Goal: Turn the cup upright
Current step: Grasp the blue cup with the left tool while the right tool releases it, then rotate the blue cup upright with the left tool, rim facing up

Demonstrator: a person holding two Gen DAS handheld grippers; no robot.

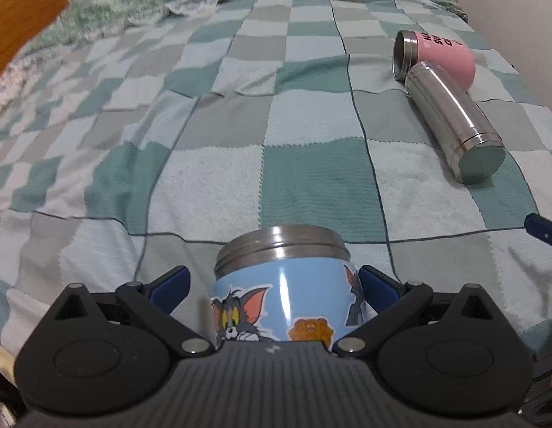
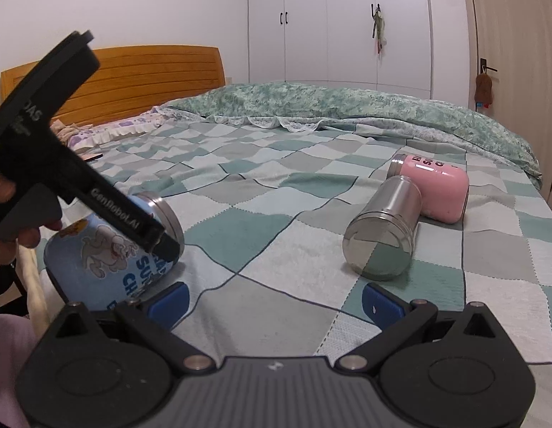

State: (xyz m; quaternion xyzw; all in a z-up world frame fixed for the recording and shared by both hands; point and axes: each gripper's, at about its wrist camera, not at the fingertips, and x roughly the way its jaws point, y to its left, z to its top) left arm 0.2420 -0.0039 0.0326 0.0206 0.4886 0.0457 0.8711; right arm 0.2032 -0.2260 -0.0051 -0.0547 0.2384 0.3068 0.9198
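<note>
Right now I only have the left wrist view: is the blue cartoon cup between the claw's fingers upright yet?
Observer: No. In the right wrist view the blue cartoon cup lies on its side at the edge of the checkered bedspread, with its steel mouth toward the middle of the bed.
Operator: Where is the right claw?
Observer: The right claw is open and holds nothing. It is over the bedspread, pointed roughly toward the steel flask.
Operator: What is on the cup's far side?
Observer: A grey cartoon dog and dark blue lettering.
</note>
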